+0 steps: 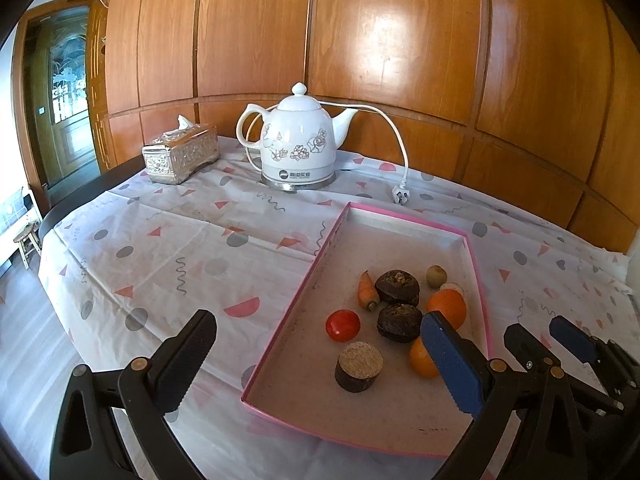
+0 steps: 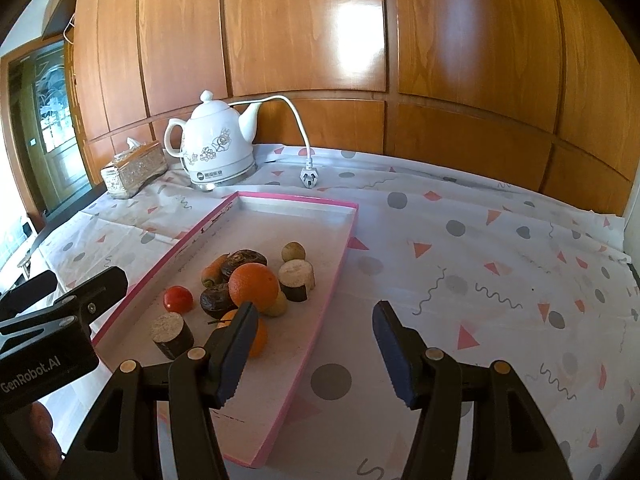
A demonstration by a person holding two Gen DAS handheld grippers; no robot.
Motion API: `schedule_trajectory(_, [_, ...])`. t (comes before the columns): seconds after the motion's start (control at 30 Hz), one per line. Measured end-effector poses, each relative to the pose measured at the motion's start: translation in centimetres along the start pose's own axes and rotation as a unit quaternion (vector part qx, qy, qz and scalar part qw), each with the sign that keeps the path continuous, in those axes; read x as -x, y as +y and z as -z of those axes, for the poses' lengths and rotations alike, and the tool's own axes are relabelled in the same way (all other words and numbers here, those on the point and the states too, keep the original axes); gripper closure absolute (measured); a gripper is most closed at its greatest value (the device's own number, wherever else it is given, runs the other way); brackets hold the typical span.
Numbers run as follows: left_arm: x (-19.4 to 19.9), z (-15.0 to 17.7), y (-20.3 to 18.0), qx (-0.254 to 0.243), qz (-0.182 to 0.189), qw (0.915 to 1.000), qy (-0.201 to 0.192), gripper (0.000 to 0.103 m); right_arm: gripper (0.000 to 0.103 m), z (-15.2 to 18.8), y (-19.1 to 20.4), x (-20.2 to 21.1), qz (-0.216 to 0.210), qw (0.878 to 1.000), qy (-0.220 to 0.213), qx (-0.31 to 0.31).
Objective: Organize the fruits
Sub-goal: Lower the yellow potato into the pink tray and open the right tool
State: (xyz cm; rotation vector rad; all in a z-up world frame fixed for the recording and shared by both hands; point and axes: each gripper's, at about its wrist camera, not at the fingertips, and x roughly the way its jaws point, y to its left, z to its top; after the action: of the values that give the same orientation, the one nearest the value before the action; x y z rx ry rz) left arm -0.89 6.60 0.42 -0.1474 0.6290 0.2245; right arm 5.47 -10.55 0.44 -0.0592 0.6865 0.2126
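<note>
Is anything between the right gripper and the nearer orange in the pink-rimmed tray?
Nothing visible does. The open right gripper hangs empty just short of the round orange fruit lying in the pink-rimmed tray; its left finger partly hides the orange from view.

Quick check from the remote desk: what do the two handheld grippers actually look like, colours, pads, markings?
Both are black plastic frames with brass-coloured pivot pins. The left gripper shows one black serrated pad and one blue pad on its fingers. The right gripper carries blue pads with toothed edges on black fingers. In the right wrist view, white "GenRobot.AI" lettering marks the left gripper's body. No cables or sleeves show.
</note>
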Motion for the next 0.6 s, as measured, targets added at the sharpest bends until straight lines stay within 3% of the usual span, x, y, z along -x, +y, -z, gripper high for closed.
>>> schedule_trajectory(0.6, [0.32,-0.03,-0.08,0.000,0.005,1.0000,-0.004,0.000,0.042,-0.04,0.33,0.25,-0.001,1.000,-0.004,0.007])
